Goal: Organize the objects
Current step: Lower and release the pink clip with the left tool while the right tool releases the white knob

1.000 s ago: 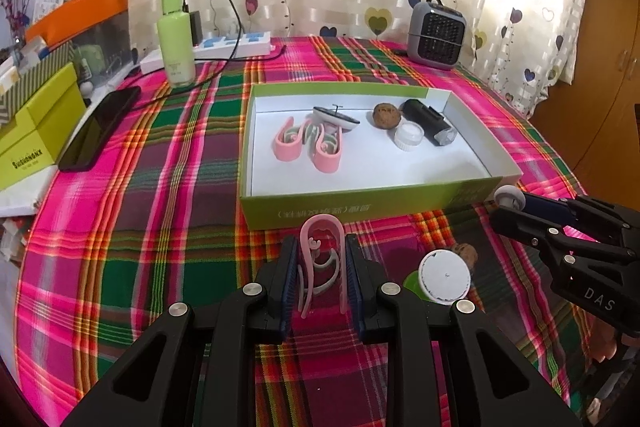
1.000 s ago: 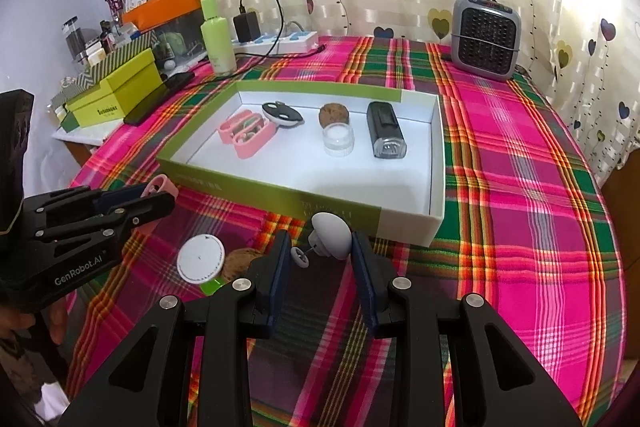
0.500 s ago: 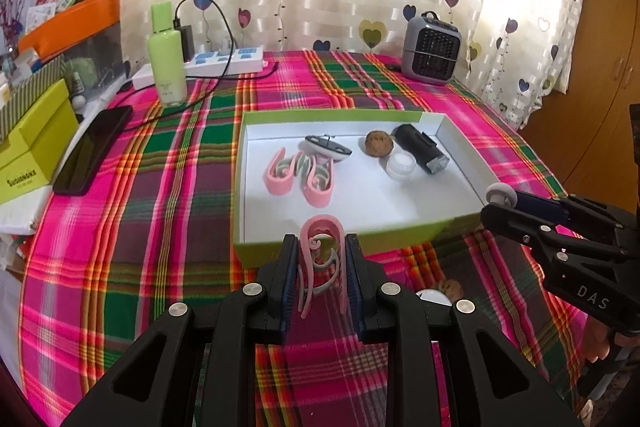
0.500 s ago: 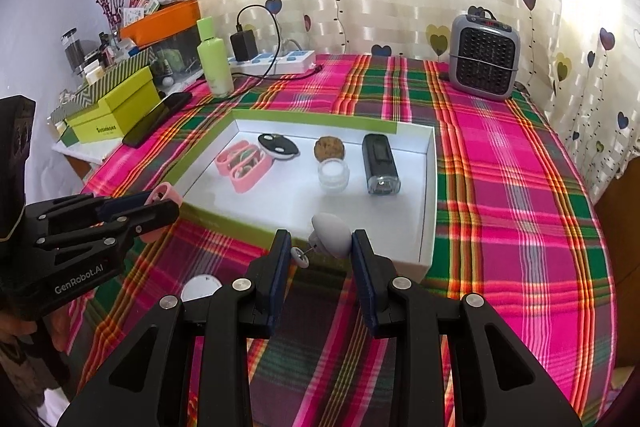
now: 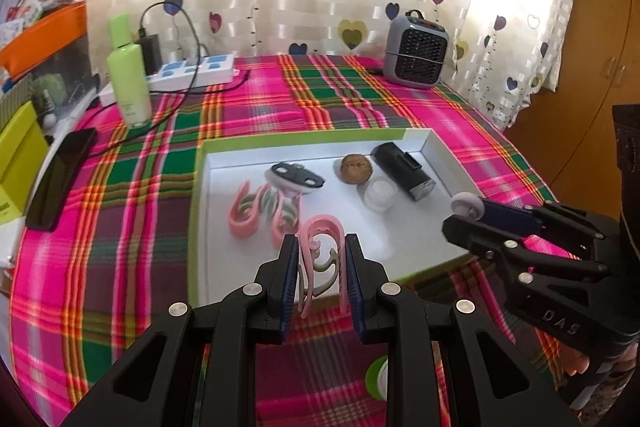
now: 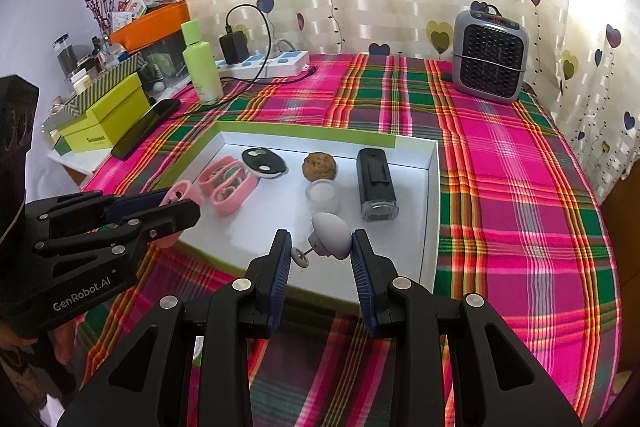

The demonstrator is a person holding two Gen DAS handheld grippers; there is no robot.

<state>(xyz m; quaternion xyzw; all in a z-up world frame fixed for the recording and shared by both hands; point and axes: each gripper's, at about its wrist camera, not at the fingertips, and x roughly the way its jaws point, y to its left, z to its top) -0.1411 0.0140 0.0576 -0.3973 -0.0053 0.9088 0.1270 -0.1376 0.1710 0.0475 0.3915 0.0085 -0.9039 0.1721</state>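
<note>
A plaid tablecloth (image 6: 500, 163) in pink and green covers the table. Near its front edge lies a shallow green-sided box (image 6: 434, 211) with a white floor. Along the box's far wall, from its left end to its right, sit two pink U-shaped clips (image 6: 226, 187) side by side, a black-faced oval gadget (image 6: 264, 163), a brown walnut-like ball (image 6: 319, 166) with a small clear jar (image 6: 323, 195) just in front of it, and a black rectangular device (image 6: 376, 183).

At the table's back edge stand a grey fan heater (image 6: 490, 61) toward the right corner, a white power strip (image 6: 264, 63) with a black charger plugged in, and a light green bottle (image 6: 202, 65). A black phone (image 6: 146, 127) lies at the left edge.

The left gripper (image 5: 322, 263) is clamped narrow on a pink clip (image 5: 324, 243), held over the box's near wall. The right gripper (image 6: 320, 255) is pinched on a small grey egg-shaped gadget (image 6: 331, 235) with a little wheel on a pin, above the box's near right part.
</note>
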